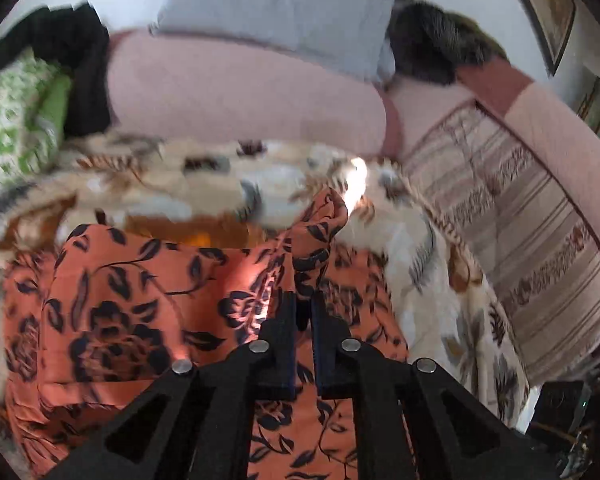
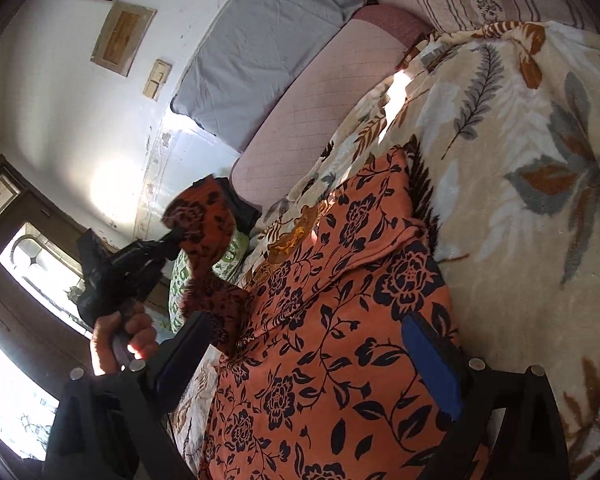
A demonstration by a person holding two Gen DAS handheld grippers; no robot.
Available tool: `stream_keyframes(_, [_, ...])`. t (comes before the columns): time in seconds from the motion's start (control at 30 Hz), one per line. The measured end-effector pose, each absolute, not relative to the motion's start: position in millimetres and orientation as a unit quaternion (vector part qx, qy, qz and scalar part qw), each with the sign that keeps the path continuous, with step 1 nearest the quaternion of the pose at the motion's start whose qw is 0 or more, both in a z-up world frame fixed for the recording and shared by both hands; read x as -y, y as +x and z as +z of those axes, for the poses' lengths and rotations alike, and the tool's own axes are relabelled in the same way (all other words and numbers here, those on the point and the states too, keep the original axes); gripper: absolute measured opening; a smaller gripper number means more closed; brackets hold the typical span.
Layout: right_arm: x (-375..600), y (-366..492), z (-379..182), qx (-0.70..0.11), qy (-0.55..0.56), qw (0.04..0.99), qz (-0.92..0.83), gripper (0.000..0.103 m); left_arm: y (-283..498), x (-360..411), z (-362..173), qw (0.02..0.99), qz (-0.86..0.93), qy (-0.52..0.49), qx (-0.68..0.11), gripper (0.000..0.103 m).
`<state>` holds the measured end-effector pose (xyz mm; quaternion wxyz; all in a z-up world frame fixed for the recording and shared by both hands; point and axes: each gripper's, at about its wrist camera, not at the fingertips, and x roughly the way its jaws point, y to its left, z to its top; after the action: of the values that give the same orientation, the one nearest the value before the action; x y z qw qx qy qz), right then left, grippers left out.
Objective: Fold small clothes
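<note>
An orange garment with a dark floral print [image 2: 340,300] lies spread on a cream blanket with leaf prints [image 2: 520,160]. My left gripper [image 1: 304,304] is shut on a fold of this garment [image 1: 132,304], and the pinched cloth rises in a bunch past the fingertips. In the right wrist view the left gripper [image 2: 172,236], held by a hand [image 2: 120,332], lifts a corner of the cloth off the left edge. My right gripper [image 2: 306,344] hovers open over the garment's near part, its fingers [image 2: 428,356] wide apart with nothing pressed between them.
Behind the blanket stand a pink backrest cushion [image 1: 240,92] and a grey pillow [image 1: 276,8]. A green patterned cushion [image 1: 12,120] and black cloth [image 1: 80,64] lie at the left. A striped cover [image 1: 540,220] runs along the right. Framed pictures [image 2: 122,38] hang on the white wall.
</note>
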<state>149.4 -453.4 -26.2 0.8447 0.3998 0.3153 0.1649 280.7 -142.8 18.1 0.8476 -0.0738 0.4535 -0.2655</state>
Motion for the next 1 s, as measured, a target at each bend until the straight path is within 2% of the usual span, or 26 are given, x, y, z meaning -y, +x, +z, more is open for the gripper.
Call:
stream_keyframes(0.1, [454.1, 150.2, -24.9, -0.316, 0.400, 0.845, 0.161, 0.100, 277.5, 108.0, -11.0, 0.840, -0.236, -0.072, -0.483, 0.011])
stream_keyframes(0.17, [453.2, 152.5, -23.9, -0.315, 0.406, 0.842, 0.163, 0.102, 270.8, 67.3, -10.3, 0.855, -0.208, -0.066, -0.471, 0.035])
stream_keyframes(0.2, [451.4, 157.1, -22.7, -0.318, 0.409, 0.839, 0.167, 0.102, 267.3, 43.7, -8.8, 0.865, -0.181, -0.058, -0.464, 0.054])
stream_keyframes(0.23, [447.4, 164.7, -21.5, -0.323, 0.406, 0.837, 0.173, 0.102, 263.0, 18.8, -8.5, 0.878, -0.149, -0.050, -0.452, 0.059])
stream_keyframes(0.4, [427.1, 243.8, -14.2, -0.358, 0.367, 0.839, 0.180, 0.102, 258.3, -75.2, -35.3, 0.883, -0.060, -0.047, -0.462, 0.059])
stream_keyframes(0.53, [414.0, 337.8, -28.1, -0.439, 0.291, 0.840, 0.128, 0.102, 258.4, -113.5, -62.3, 0.875, -0.039, -0.069, -0.477, 0.059])
stream_keyframes(0.6, [403.9, 370.7, -39.4, -0.479, 0.233, 0.841, 0.093, 0.098, 260.0, -119.3, -71.7, 0.873, -0.045, -0.076, -0.480, 0.059])
stream_keyframes(0.63, [397.8, 381.5, -45.0, -0.494, 0.206, 0.840, 0.089, 0.094, 260.5, -121.7, -75.5, 0.873, -0.044, -0.076, -0.479, 0.059])
stream_keyframes(0.7, [382.8, 396.1, -58.2, -0.533, 0.143, 0.831, 0.067, 0.079, 260.6, -124.5, -82.6, 0.873, -0.045, -0.076, -0.480, 0.059])
stream_keyframes(0.73, [373.9, 398.3, -62.1, -0.546, 0.104, 0.829, 0.058, 0.053, 259.7, -122.5, -83.2, 0.876, -0.047, -0.072, -0.474, 0.059])
stream_keyframes(0.77, [367.5, 399.5, -63.7, -0.554, 0.078, 0.827, 0.062, 0.009, 258.9, -121.9, -83.4, 0.878, -0.048, -0.066, -0.471, 0.059])
stream_keyframes(0.83, [356.8, 397.1, -49.2, -0.539, 0.034, 0.839, 0.060, 0.009, 256.9, -122.0, -82.6, 0.881, -0.050, -0.064, -0.467, 0.059])
stream_keyframes(0.93, [350.5, 385.3, -12.0, -0.476, 0.002, 0.878, 0.050, 0.009, 257.5, -125.8, -84.5, 0.882, -0.055, -0.074, -0.463, 0.059])
stream_keyframes(1.0, [354.0, 382.0, -12.3, -0.459, -0.001, 0.888, 0.031, 0.010, 257.4, -126.0, -85.5, 0.883, -0.054, -0.072, -0.461, 0.059])
